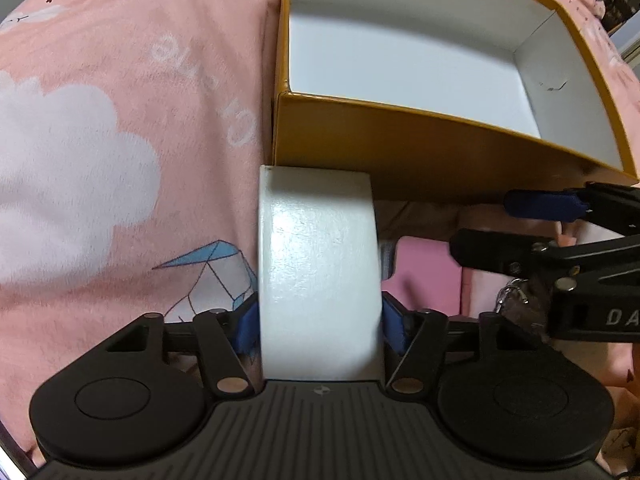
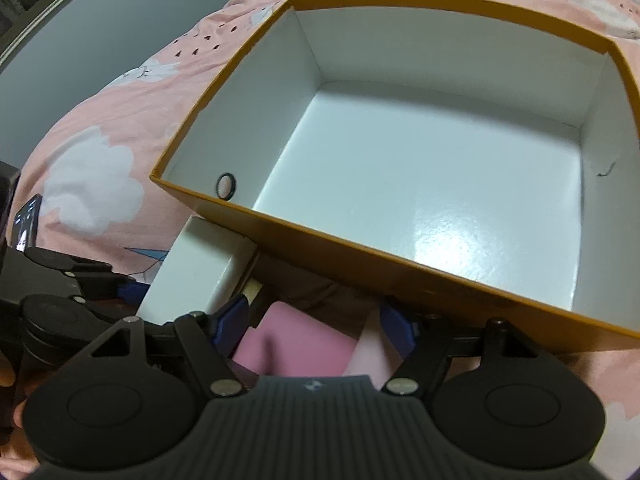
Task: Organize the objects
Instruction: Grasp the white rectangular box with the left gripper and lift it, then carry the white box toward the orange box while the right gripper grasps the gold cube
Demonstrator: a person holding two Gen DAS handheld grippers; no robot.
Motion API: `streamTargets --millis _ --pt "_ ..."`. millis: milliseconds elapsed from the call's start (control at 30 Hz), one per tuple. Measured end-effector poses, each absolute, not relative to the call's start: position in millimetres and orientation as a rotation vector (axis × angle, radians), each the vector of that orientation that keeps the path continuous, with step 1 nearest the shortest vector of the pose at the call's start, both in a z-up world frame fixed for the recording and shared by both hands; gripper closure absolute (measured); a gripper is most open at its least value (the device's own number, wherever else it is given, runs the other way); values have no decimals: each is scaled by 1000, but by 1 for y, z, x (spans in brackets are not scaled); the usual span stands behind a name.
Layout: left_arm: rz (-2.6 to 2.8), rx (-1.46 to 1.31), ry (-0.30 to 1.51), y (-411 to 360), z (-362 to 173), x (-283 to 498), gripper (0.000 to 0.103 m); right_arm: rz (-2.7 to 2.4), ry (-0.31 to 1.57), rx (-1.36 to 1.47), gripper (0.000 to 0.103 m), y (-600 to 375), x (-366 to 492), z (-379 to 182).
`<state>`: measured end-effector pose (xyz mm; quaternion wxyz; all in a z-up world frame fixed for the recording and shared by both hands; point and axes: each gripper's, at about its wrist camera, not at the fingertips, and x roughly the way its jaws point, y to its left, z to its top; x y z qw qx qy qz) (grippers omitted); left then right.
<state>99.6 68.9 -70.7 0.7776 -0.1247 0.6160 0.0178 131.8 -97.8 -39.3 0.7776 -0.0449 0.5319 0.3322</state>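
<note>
Clearance matters now: the left tool (image 1: 318,320), clamped on the white box (image 1: 316,268) just below the orange box's (image 1: 400,148) near wall, should rise above that rim first, while the right tool (image 2: 316,324) hangs apart, empty.

Orange box (image 2: 400,276), white inside; seemingly cloud-print pink bedding (image 1: 120,160)

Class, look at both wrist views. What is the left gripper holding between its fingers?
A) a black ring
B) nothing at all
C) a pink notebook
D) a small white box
D: in the left wrist view the left gripper is closed with its blue pads against both sides of the small white box, just in front of the big yellow box.
</note>
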Motion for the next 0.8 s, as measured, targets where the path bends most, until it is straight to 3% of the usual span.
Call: streamTargets --millis 400,800 --pt "54 -272 1202 92 -33 64 34 901 1168 -182 32 -74 130 -37" --pt "128 -399 1063 129 -5 42 34 833 1268 -87 29 -38 134 -43"
